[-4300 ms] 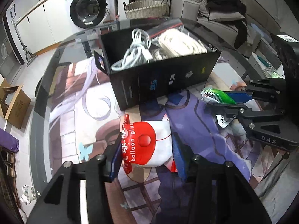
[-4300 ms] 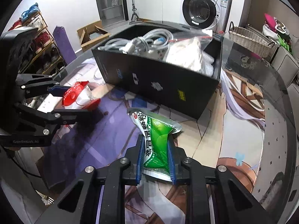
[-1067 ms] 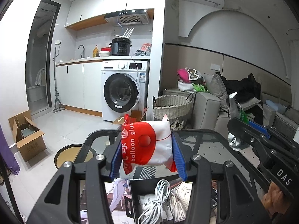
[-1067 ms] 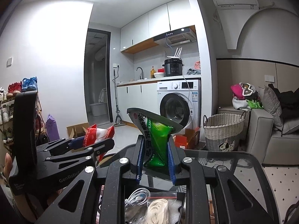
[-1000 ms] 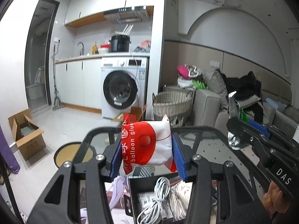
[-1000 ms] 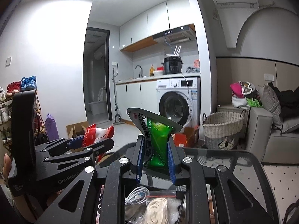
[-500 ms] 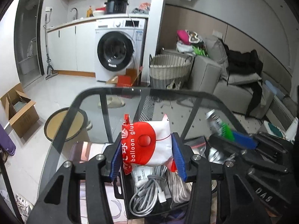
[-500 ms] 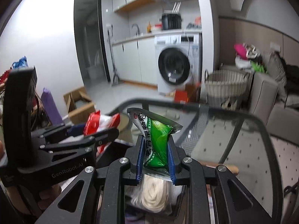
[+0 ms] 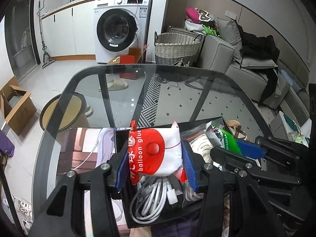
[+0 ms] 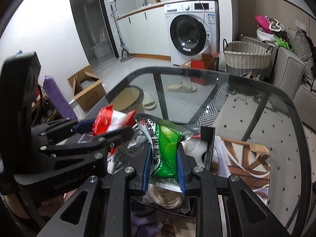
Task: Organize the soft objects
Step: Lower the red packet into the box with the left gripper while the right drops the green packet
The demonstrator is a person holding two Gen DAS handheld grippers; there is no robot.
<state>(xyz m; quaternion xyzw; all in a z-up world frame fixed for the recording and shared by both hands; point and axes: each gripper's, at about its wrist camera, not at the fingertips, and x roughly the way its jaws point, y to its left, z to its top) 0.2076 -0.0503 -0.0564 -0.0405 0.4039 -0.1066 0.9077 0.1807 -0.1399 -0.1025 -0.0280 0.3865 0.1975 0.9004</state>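
My left gripper (image 9: pixel 156 158) is shut on a red and white balloon glue pouch (image 9: pixel 156 152) and holds it above the open black box (image 9: pixel 118 138). My right gripper (image 10: pixel 164 164) is shut on a green and silver pouch (image 10: pixel 165 146), also above the box (image 10: pixel 210 138). In the left wrist view the right gripper (image 9: pixel 235 150) with the green pouch (image 9: pixel 223 136) is at right. In the right wrist view the left gripper (image 10: pixel 98 132) with the red pouch (image 10: pixel 106 122) is at left. White cables (image 9: pixel 152 197) and a bagged white cord coil (image 10: pixel 165 197) lie in the box.
The box stands on a printed mat (image 9: pixel 85 148) on a glass table (image 9: pixel 177 90). Beyond the table are a washing machine (image 9: pixel 118 31), a wicker basket (image 9: pixel 177 47), a sofa (image 9: pixel 246 69), a cardboard box (image 9: pixel 15 106) and a slipper (image 10: pixel 181 87) on the floor.
Both grippers have tilted down from facing the room to looking over the table. They have come lower over the open box, each still holding its pouch.
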